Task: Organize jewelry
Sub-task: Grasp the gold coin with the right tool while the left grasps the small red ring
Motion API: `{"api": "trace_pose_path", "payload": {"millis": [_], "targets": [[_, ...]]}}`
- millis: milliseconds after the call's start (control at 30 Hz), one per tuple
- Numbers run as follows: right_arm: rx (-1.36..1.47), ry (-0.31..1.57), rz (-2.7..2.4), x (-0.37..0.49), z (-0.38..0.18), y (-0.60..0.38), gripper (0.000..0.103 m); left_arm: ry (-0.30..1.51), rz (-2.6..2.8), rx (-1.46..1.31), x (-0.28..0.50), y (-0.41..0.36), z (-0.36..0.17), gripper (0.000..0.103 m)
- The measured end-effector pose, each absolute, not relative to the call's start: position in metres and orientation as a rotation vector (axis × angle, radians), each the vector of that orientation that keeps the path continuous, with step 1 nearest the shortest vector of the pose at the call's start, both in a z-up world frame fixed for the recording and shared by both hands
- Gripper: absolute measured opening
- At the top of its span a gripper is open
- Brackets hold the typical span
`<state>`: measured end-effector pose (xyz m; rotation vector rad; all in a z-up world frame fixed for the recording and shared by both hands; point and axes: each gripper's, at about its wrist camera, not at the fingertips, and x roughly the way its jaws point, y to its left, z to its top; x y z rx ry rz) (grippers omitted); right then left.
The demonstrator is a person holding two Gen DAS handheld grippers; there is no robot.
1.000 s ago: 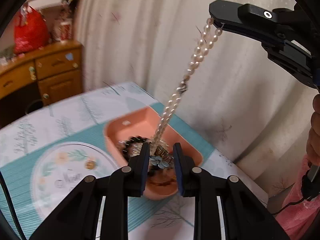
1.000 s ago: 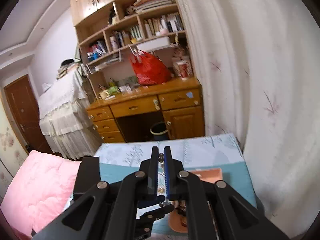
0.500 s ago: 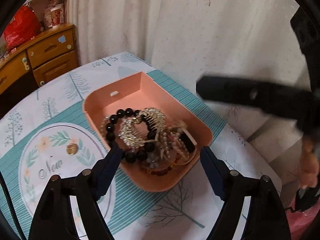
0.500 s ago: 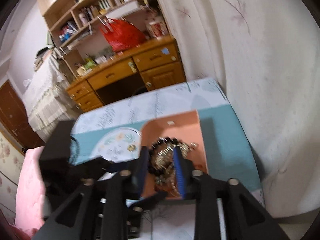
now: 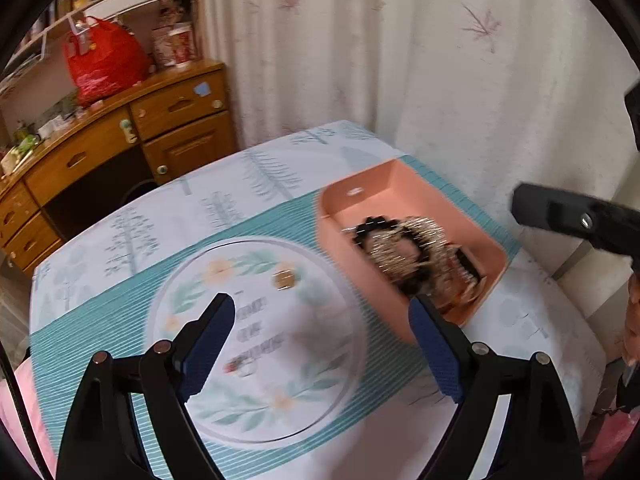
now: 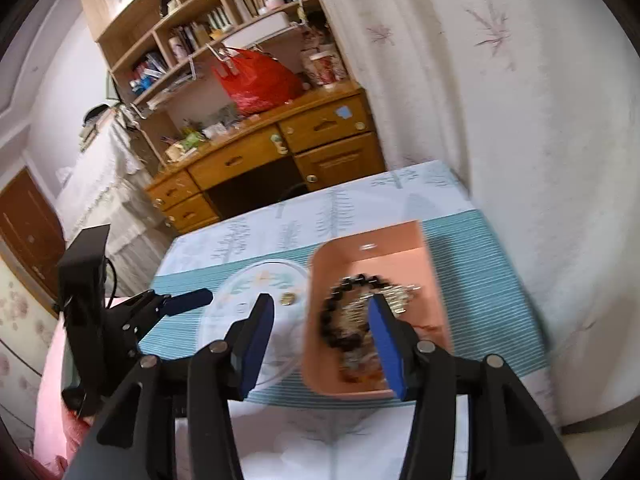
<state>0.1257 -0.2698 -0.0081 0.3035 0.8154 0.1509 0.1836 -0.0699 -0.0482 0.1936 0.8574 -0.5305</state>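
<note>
A peach tray [image 5: 384, 196] [image 6: 384, 256] on the teal mat holds a tangled pile of jewelry [image 5: 404, 244]: a black bead bracelet [image 6: 340, 292], a glittery gold piece and pearl strands. Left of it lies a clear round plate [image 5: 344, 332] [image 6: 256, 276] with a small gold piece [image 5: 283, 279] [image 6: 287, 299] and a small ring [image 5: 242, 366]. My left gripper [image 5: 320, 312] hovers over the plate, its jaws opening wide with nothing between them. My right gripper [image 6: 320, 308] hangs above the tray's left wall, jaws opening and holding nothing; it also shows blurred as a black finger [image 5: 576, 220].
A white curtain [image 5: 400, 60] hangs close behind the table. A wooden desk [image 6: 280, 152] with a red bag [image 6: 256, 80] stands beyond the far edge, shelves above it. Pink bedding [image 6: 52, 400] lies at the near left. The left gripper's finger [image 6: 188, 300] reaches in beside the plate.
The pearl necklace that hung from my shut right gripper now lies in the tray. Both grippers have opened. The right one came down; the left swung from the tray toward the plate.
</note>
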Motion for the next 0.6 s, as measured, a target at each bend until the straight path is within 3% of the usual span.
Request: {"api": "trace_pose_path", "payload": {"millis": [267, 600], "targets": [[0.384, 0.969, 0.391, 0.122, -0.064, -0.206, 0.05, 0.874, -0.506, 0.185, 0.18, -0.004, -0.072, 0.087], [0.27, 1.066, 0.291, 0.159, -0.112, -0.174, 0.05, 0.937, -0.5, 0.182, 0.178, 0.017, -0.106, 0.087]]}}
